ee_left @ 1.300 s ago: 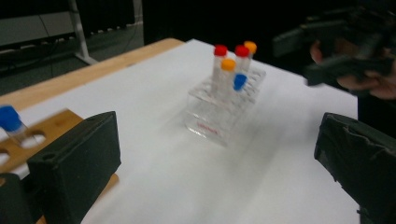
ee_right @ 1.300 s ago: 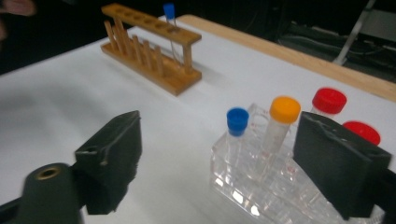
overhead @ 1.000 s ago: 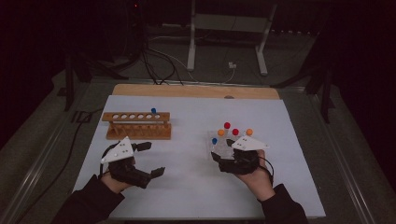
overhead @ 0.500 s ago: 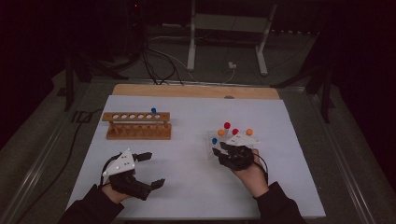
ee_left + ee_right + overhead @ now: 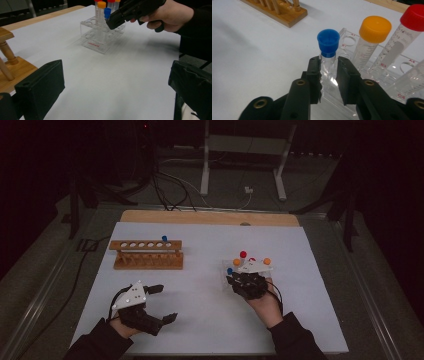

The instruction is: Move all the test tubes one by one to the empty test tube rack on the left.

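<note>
Standing between the right gripper (image 5: pixel 328 75) pads, the blue-capped tube (image 5: pixel 328 53) (in its clear rack (image 5: pixel 102 37)) is clamped

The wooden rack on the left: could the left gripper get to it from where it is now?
Probably yes. The left gripper is open and holds nothing, and only bare white tabletop lies between it and the wooden rack.
</note>
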A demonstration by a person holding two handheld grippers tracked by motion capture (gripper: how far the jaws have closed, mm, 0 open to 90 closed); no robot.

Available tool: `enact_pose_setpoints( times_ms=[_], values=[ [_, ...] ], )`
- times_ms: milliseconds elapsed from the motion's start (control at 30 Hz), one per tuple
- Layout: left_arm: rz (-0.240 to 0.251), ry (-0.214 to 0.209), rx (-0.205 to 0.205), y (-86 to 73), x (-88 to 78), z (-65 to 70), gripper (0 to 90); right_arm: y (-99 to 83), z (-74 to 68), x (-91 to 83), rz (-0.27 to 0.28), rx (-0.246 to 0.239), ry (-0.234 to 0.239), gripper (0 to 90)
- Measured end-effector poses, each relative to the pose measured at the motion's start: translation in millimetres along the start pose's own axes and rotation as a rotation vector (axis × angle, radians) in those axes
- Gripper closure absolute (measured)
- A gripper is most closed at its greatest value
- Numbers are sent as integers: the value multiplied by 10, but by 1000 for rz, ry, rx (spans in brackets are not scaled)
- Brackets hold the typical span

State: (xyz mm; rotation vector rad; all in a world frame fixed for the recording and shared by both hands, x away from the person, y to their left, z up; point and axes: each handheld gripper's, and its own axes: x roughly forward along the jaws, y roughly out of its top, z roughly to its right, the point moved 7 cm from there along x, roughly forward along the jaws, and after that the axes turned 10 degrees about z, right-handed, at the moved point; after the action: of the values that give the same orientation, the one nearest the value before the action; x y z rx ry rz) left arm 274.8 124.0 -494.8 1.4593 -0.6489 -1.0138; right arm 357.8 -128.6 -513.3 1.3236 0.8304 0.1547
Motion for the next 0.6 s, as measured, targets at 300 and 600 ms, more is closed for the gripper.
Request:
enact_pose_setpoints(
  times_ms=[300,600],
  values=[
    [7,0,-11,14,-11,-8,12,15,-15,30,-1,-20,-10,763],
    [1,-7,-16,0,-2,-10,12,65,-17,-22,26,-27,-20,771]
  ],
)
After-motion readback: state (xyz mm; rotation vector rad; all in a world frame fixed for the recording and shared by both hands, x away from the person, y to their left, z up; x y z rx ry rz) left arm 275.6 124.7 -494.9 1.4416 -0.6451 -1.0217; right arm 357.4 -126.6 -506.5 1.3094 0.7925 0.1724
